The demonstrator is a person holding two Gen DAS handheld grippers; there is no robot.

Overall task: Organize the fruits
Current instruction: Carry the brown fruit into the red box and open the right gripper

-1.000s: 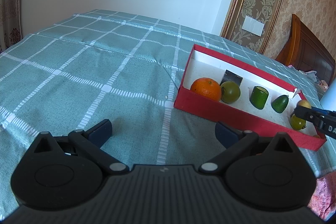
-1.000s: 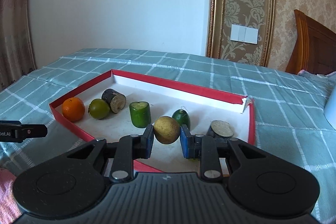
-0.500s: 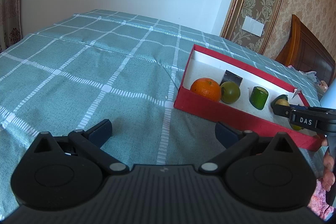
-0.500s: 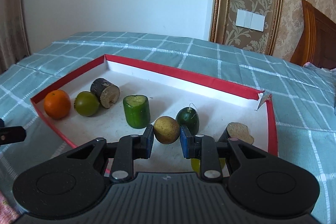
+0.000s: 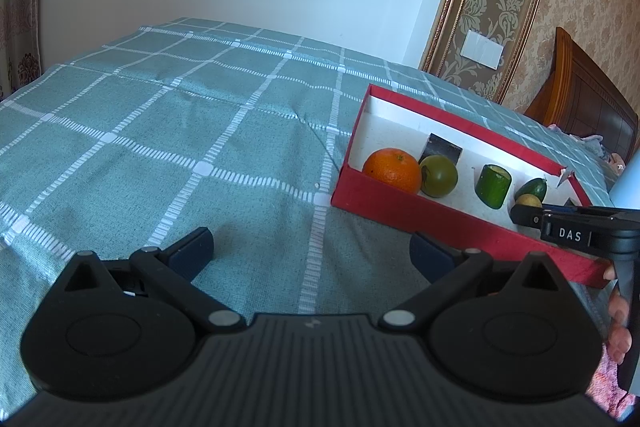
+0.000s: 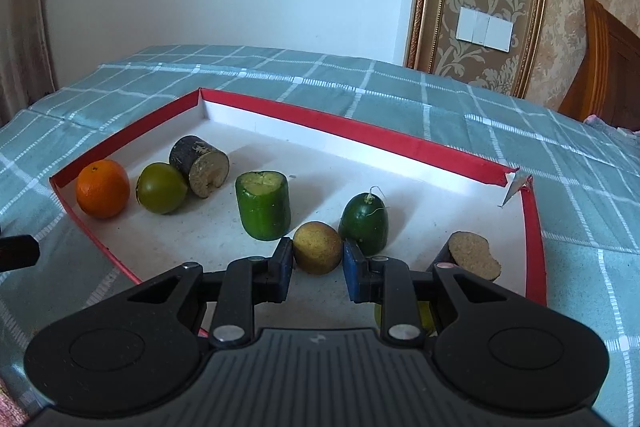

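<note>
While the right gripper (image 6: 318,259) reaches low over the red box (image 6: 360,135), its 2 blue pads (image 6: 285,263) are clenched on a yellow-brown fruit (image 6: 318,247), one pad on each side. That fruit sits inside the box near the front wall, between a cut green cylinder (image 6: 264,205) on its left and a dark green fruit (image 6: 365,223) just behind on its right; whether it touches the white floor cannot be told. Farther left in the box lie an orange (image 6: 103,194), a round green fruit (image 6: 161,188) touching a dark cut piece (image 6: 199,171), all in a loose row. To the right, a tan slice (image 6: 474,255) stands partly hidden behind the gripper's arm, and something yellow (image 6: 425,313) shows under that arm, too hidden to name. One far corner of the box is torn.

From the left wrist view, the left gripper (image 5: 312,251) hangs above the checked teal cloth (image 5: 160,147) beside the box (image 5: 400,211), its jaws spread wide with nothing between them. At the right edge, a person's fingers (image 5: 618,331) wrap the handle of the right gripper (image 5: 522,215), whose tip lies over the box's near wall.
</note>
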